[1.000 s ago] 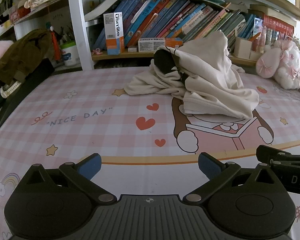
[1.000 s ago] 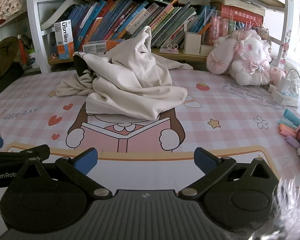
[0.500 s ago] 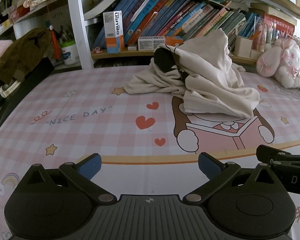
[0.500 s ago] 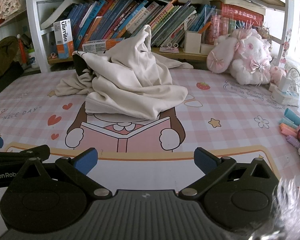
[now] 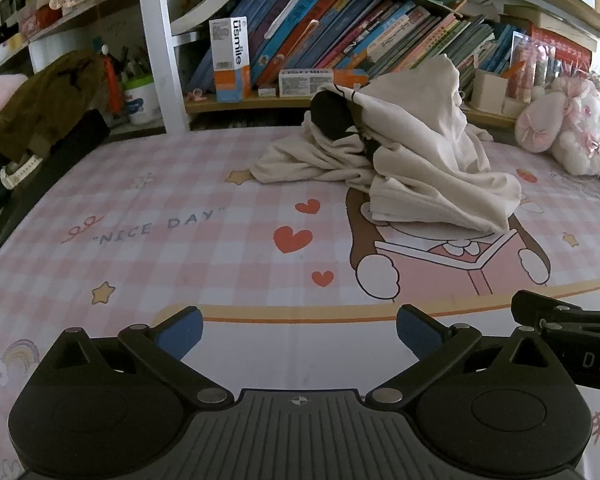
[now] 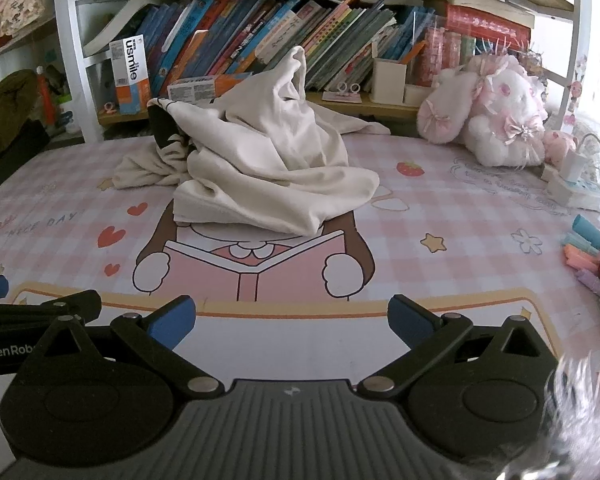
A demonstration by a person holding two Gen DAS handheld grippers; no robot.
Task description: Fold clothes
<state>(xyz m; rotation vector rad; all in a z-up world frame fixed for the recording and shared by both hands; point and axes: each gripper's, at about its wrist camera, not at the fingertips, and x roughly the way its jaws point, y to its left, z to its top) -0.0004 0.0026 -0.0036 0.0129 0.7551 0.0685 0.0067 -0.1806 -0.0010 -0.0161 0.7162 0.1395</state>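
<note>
Cream garment (image 5: 416,160) lay crumpled in heap on pink checked bench (image 5: 140,208), just before bookshelf (image 6: 260,40), plush toy (image 6: 496,112) to its side. Nothing changed over last second: heap unmoved. Left hand-held gripper (image 5: 298,330) and right hand-held gripper (image 6: 292,316) both spread wide, empty, well short of heap. Folding not begun.
</note>
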